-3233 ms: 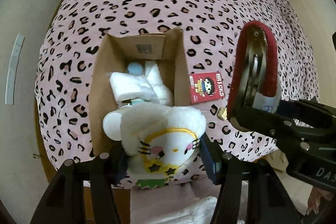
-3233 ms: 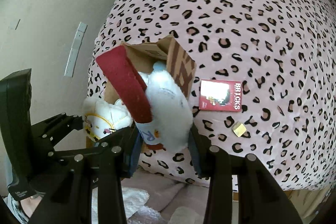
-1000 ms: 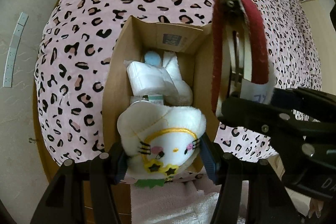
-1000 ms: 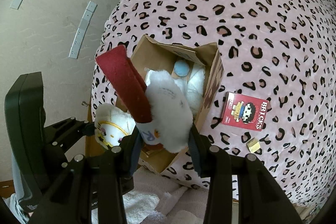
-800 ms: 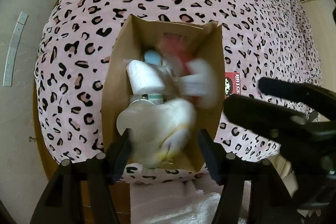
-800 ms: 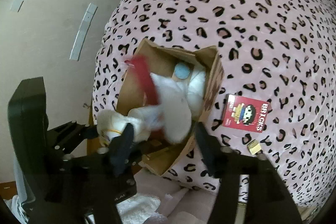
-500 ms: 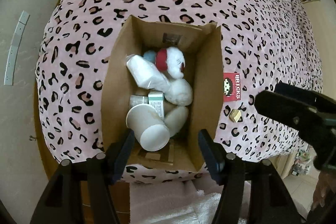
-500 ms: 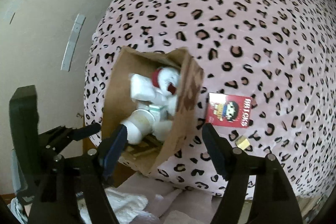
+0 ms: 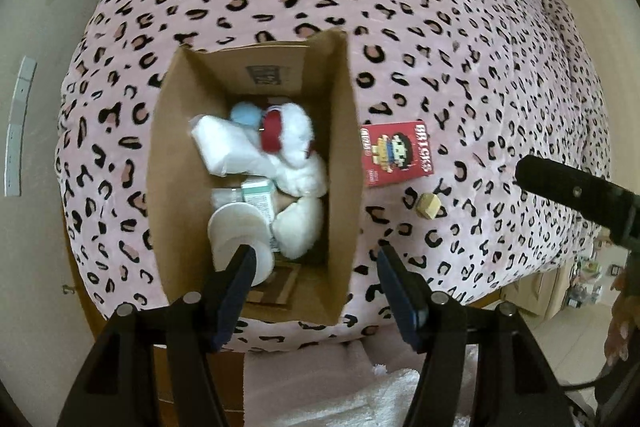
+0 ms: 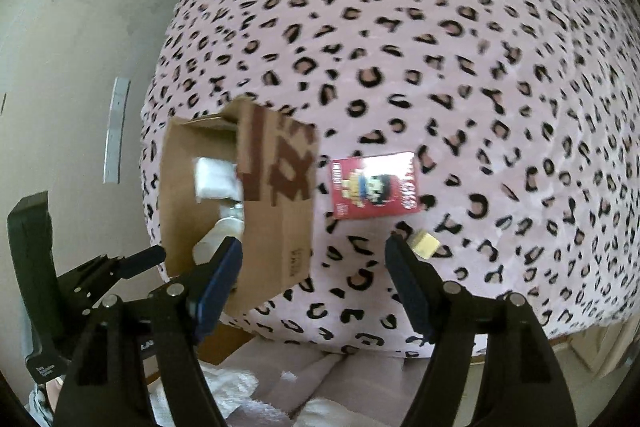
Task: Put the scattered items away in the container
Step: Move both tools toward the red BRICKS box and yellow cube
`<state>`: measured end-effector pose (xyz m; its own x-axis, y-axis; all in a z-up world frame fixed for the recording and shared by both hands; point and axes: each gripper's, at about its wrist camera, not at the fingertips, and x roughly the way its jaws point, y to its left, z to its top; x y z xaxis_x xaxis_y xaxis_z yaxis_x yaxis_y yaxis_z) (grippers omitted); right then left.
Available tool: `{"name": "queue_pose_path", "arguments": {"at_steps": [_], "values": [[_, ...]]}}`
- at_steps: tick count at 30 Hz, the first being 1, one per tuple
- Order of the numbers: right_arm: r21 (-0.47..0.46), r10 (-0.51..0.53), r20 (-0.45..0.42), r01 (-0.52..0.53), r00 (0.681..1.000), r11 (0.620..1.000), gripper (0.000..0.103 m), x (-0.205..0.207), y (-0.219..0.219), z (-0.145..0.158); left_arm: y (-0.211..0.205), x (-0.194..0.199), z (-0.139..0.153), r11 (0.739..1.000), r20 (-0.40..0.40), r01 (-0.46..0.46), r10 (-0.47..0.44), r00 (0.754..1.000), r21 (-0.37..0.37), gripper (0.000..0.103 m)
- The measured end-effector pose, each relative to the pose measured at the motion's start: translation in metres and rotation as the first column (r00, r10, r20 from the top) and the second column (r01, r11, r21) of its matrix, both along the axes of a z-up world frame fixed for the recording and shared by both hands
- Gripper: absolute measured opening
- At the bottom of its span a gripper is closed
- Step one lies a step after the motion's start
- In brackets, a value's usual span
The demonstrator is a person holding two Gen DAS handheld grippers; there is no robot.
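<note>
Several items piled in cardboard box (image 9: 182, 163), paper cup (image 9: 236, 233), white plush toy (image 9: 298, 163), red bricks box (image 9: 396, 153) lying flat beside it, long axis sideways, left gripper (image 9: 312, 261) and right gripper (image 10: 314, 253) fingers spread, empty.

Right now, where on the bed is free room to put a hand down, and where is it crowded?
The blanket beyond the cardboard box and the red Bricks box lies bare. A narrow bare strip runs left of the cardboard box. Crowded: inside the cardboard box, and just right of it, where the Bricks box and the small tan block lie.

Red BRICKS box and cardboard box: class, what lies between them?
Only bare leopard-print blanket separates the BRICKS box from the cardboard box, seen in both wrist views.
</note>
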<state>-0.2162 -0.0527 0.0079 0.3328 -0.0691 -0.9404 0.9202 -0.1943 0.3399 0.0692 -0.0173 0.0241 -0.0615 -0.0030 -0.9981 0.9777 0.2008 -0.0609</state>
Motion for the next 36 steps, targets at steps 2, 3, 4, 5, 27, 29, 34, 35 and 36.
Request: {"name": "queue_pose_path", "arguments": {"at_steps": [2,3,4,5,27,29,34,35,36], "values": [[0.003,-0.014,-0.003,0.014,1.0,1.0,0.076,-0.013,0.005,-0.004,-0.002,-0.009,-0.001,1.0,0.0,0.014,-0.014,1.0,0.0,0.065],[0.006,-0.009,-0.008,0.009,1.0,1.0,0.077,-0.019,0.008,-0.007,-0.003,-0.013,-0.001,1.0,0.0,0.021,-0.021,1.0,0.0,0.065],[0.005,0.003,-0.015,-0.003,1.0,1.0,0.078,-0.023,0.009,-0.009,-0.004,-0.017,-0.002,1.0,0.0,0.028,-0.028,1.0,0.001,0.065],[0.001,0.031,-0.027,-0.031,0.999,1.0,0.081,-0.026,0.011,-0.012,-0.004,-0.02,-0.002,1.0,-0.001,0.029,-0.029,1.0,0.002,0.065],[0.177,0.885,-0.451,-0.96,0.116,0.216,0.087,0.098,0.011,-0.184,0.03,-0.042,-0.017,0.986,-0.015,-0.167,0.168,0.986,0.009,0.065],[0.193,0.889,-0.45,-0.962,0.086,0.191,0.087,0.101,0.007,-0.196,0.031,-0.044,-0.019,0.982,-0.016,-0.187,0.187,0.982,0.013,0.065],[0.225,0.905,-0.421,-0.961,0.055,0.163,0.091,0.099,-0.004,-0.224,0.028,-0.056,-0.022,0.981,-0.017,-0.194,0.194,0.981,0.013,0.065],[0.229,0.909,-0.414,-0.96,0.055,0.162,0.091,0.098,-0.006,-0.229,0.027,-0.058,-0.023,0.977,-0.016,-0.214,0.214,0.977,0.008,0.065],[0.232,0.913,-0.405,-0.959,0.057,0.163,0.091,0.098,-0.008,-0.233,0.026,-0.061,-0.024,0.978,-0.016,-0.211,0.211,0.977,0.009,0.065]]}}
